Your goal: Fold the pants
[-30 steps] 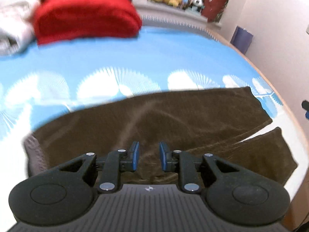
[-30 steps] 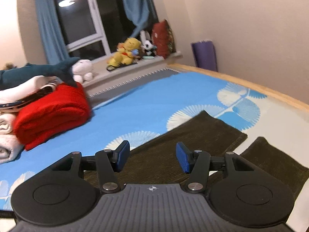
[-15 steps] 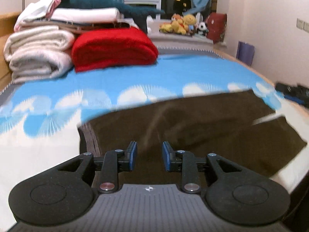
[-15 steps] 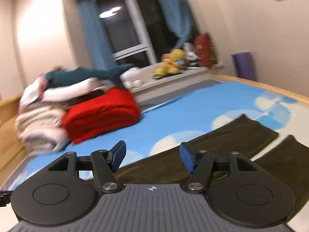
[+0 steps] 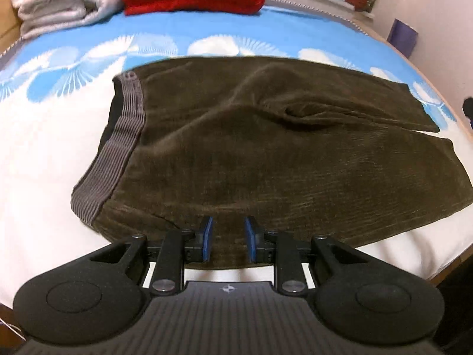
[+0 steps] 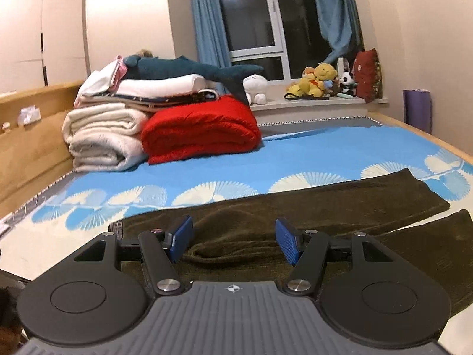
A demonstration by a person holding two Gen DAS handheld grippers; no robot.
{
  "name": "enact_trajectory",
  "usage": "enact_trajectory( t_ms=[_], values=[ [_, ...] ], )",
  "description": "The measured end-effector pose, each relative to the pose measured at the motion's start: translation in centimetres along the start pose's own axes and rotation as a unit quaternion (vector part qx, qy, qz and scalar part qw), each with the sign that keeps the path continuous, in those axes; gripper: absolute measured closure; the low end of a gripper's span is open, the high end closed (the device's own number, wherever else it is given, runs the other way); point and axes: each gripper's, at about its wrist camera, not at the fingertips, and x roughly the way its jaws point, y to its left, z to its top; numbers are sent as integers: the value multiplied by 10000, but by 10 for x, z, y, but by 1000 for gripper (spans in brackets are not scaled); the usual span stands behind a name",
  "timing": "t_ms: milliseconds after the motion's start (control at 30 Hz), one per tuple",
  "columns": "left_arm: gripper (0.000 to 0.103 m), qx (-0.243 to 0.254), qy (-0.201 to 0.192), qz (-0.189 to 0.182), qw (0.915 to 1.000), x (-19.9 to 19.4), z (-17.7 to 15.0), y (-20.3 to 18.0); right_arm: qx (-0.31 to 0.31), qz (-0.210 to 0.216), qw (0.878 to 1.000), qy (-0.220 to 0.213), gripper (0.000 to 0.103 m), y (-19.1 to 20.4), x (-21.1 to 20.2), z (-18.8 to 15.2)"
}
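Bedspread point(image 5: 53, 148) lies bare beyond pants point(image 5: 266, 153) (waistband point(image 5: 124, 136) leftward)

The left tool point(image 5: 227, 238) now tips further down over the near edge of the pants point(image 5: 266, 148), their grey waistband point(image 5: 124, 136) fully in sight to its left; its jaws have just narrowed, nothing pinched between them. The right tool point(image 6: 233, 241) has swung left, a fabric ridge now ahead of it; its jaws have just widened, holding nothing.

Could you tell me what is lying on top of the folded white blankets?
A teal plush shark tops folded white and pink linens on the white blankets. Anything between the layers is hidden.
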Motion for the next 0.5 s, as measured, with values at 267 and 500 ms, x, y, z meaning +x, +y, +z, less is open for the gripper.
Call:
enact_trajectory(
  t_ms=[267,500],
  values=[
    [77,-5,717,576,9958,47,-9,21,-228,-6,9990,384,37,19,15,-9],
    [76,-29,853,589,9946,44,-18,26,-206,-6,9990,391,36,24,19,-6]
  ],
)
